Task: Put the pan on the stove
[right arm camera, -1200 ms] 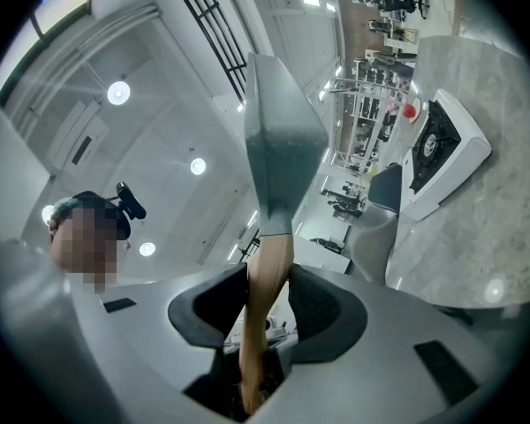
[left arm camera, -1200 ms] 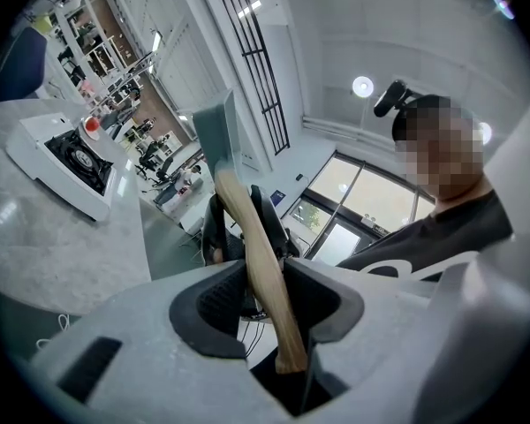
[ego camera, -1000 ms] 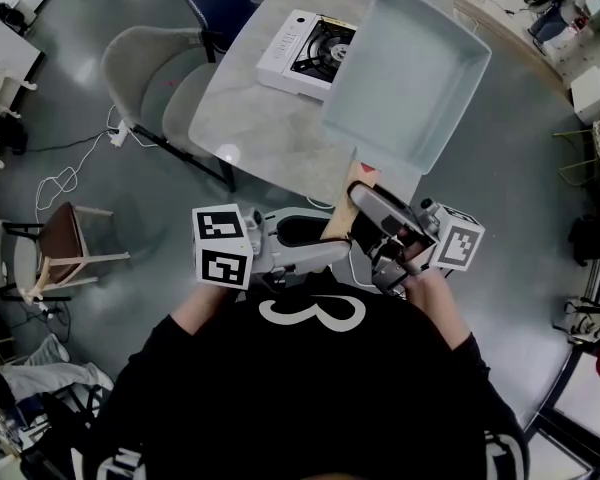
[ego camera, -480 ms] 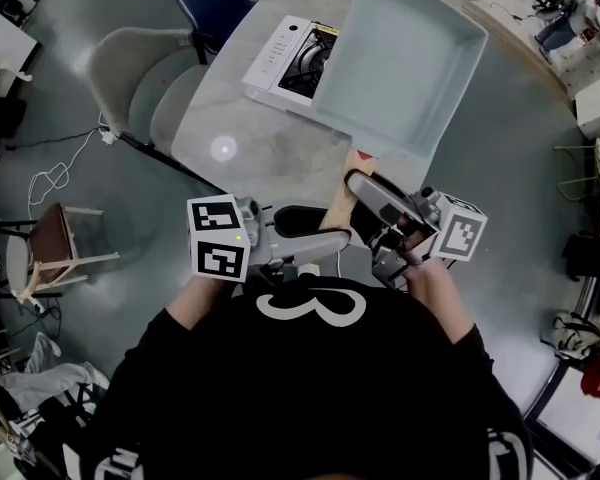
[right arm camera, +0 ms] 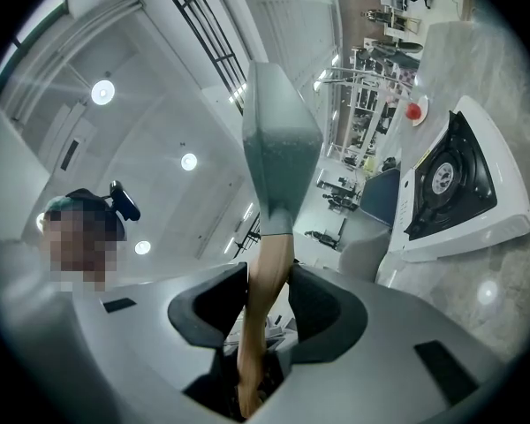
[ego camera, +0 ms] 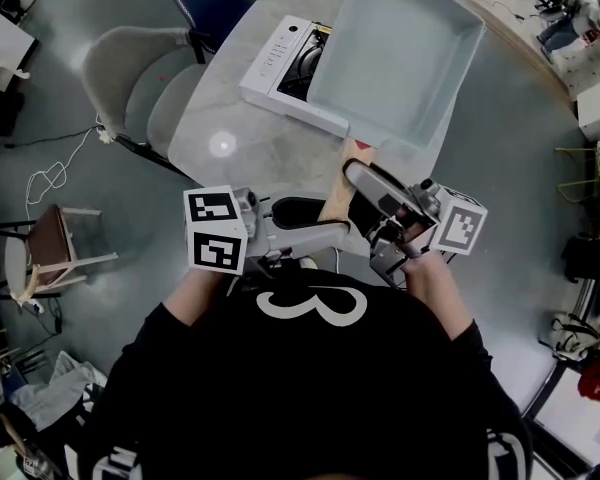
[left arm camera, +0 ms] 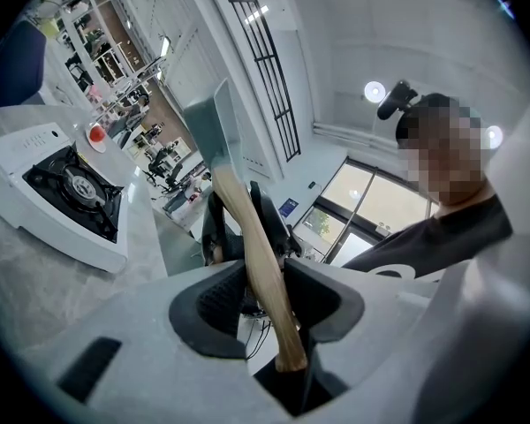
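**Item: pan (ego camera: 395, 53), square, grey, deep-sided, with wooden handle (ego camera: 342, 183).**

- Place: held in the air above the right part of the bench (ego camera: 250, 138), touching nothing but the two tools; not yet on the stove.
- Long axis: the handle runs from near to far, butt end toward the person and pan body at the far end, tilted a little to the right in the head view.
- Left hand-held gripper (ego camera: 325, 228): comes in from the left; jaws part-way closed and pressed on the handle (left arm camera: 256, 263) near its butt end.
- Right hand-held gripper (ego camera: 368, 190): comes in from the right; jaws likewise clamped on the handle (right arm camera: 265, 281), further up the shaft and so the nearer of the two to the pan body (right arm camera: 278, 148).

**Item: stove (ego camera: 285, 63), white single-burner, black grate.**

- Place: stands on the far left part of the bench; from the head view the pan's left edge hides its right side.
- From the left hand-held gripper's view it lies to the left of the pan (left arm camera: 214, 131), burner (left arm camera: 66, 193) uncovered.
- From the right hand-held gripper's view it lies to the right (right arm camera: 455, 188).

**Relation governing the next move (a judgement):** the burner sits left of the pan body and lower; the pan probably wants carrying left and then lowering flat, handle kept pointing toward the person; with both grips at the near end the far-end weight may tip it.
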A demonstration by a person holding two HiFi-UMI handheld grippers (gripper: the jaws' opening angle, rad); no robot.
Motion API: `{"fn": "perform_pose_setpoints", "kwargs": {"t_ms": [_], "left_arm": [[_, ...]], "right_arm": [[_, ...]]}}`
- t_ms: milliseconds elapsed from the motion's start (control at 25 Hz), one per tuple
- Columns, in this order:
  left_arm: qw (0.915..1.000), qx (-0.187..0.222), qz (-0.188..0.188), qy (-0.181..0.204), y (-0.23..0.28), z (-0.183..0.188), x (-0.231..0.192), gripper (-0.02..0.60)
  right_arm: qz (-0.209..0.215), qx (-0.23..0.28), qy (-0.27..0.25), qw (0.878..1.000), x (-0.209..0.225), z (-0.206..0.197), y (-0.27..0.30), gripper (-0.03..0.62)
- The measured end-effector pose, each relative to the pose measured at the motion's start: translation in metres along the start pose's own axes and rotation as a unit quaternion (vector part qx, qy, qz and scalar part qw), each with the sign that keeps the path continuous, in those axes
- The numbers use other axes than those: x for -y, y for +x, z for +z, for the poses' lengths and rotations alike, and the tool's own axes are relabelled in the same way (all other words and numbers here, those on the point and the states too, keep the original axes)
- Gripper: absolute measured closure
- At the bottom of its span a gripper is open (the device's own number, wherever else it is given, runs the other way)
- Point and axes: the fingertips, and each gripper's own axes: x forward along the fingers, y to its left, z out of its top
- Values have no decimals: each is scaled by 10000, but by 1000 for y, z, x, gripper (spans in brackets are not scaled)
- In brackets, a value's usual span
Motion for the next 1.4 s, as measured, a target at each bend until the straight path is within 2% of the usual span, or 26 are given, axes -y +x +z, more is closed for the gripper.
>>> {"fn": "perform_pose_setpoints", "kwargs": {"t_ms": [160,680,840,1040,1400], "left_arm": [[10000,-44,-48,-7,1,2,2,439],[9992,-309,-244,-105,-2,18,3,439],[9986,-397,-272,-209,-4,20,-11,439],[9970,-471,-382,-489,-28,49,-63,437],[9935,-628,-564,-767,-36,48,-93,436]], "right_arm": [[-19,46,-163,9999,-4,4,3,448],[-178,435,-201,9987,-8,16,10,448],[-275,554,-153,9980,6,20,13,448],[-521,673,4,9964,56,41,53,448],[-786,954,152,9922,90,42,55,448]]}}
